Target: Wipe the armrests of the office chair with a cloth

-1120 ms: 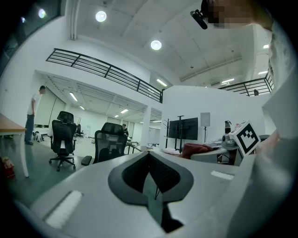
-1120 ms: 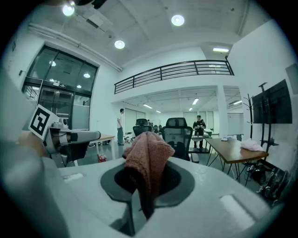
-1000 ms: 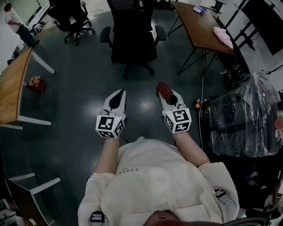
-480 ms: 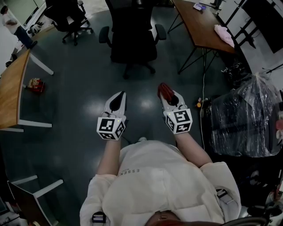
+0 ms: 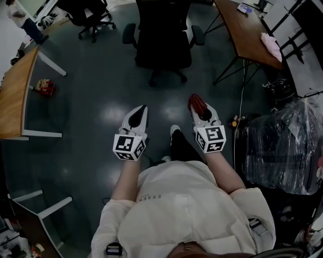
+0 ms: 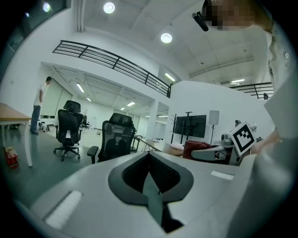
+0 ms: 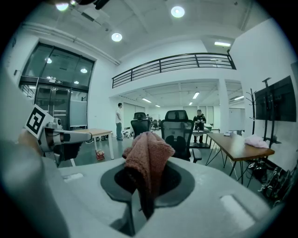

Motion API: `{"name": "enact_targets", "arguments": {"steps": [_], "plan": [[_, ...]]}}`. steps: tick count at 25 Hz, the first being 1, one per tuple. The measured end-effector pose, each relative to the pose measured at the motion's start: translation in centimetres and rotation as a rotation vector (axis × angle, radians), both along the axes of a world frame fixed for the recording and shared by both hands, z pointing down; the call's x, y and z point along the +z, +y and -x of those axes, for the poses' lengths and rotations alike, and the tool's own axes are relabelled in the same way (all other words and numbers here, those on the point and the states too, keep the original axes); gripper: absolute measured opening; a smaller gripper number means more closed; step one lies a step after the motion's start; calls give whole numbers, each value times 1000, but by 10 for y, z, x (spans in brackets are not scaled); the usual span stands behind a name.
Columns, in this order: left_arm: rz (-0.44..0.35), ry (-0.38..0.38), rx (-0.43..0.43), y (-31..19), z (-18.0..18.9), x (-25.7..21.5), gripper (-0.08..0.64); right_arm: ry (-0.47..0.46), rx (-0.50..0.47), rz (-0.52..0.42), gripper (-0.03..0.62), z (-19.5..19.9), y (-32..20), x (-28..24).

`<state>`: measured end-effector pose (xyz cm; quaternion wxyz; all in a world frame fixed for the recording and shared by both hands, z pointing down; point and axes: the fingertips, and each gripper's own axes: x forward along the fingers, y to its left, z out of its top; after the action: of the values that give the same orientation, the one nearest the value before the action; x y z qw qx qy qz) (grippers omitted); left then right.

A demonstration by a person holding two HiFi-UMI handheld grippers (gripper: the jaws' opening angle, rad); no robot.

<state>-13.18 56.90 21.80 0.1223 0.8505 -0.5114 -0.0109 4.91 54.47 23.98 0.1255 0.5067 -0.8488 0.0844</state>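
Note:
A black office chair point(image 5: 162, 38) stands ahead on the dark floor, its back toward me, with one armrest point(image 5: 129, 33) on the left and the other armrest point(image 5: 198, 36) on the right. My right gripper point(image 5: 198, 105) is shut on a reddish-brown cloth point(image 5: 197, 103), which bunches up out of the jaws as a cloth point(image 7: 148, 153) in the right gripper view. My left gripper point(image 5: 142, 110) is shut with nothing in it; its jaws meet at the left gripper point(image 6: 149, 157). Both are held level, well short of the chair point(image 7: 178, 132).
A wooden table point(image 5: 247, 30) with a pink cloth point(image 5: 271, 45) stands at the right, above a plastic-wrapped bulk point(image 5: 282, 146). Another wooden table point(image 5: 15, 95) is at the left, beside a red object point(image 5: 44, 86). A second chair point(image 5: 91, 12) and a person point(image 5: 22, 20) are far left.
The chair has drawn nearer and sits lower in the head view. A foot now shows between the two grippers. Both grippers keep their pose and the cloth stays held.

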Motion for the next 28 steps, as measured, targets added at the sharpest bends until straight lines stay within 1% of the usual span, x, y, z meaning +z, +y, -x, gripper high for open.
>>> {"name": "enact_targets", "arguments": {"steps": [3,6,12,17,20,23,28], "plan": [[17,-2,-34,-21,11,8,17,-10,-30,22,49,12,-29,11],[39,-10,-72,-56,25,18,17,-18,-60,42,49,26,-72,21],[51,-18,-153,-160,49,21,17,-19,-135,47,49,49,-189,24],[52,-19,-194,-252,65,18,17,-18,-177,55,50,64,-288,23],[58,-15,-225,-296,77,19,17,-13,-189,65,50,72,-338,25],[76,-7,-240,-328,89,24,17,-6,-196,75,49,83,-378,29],[121,0,-245,-379,128,47,15,6,-198,100,49,122,-437,43]]}}
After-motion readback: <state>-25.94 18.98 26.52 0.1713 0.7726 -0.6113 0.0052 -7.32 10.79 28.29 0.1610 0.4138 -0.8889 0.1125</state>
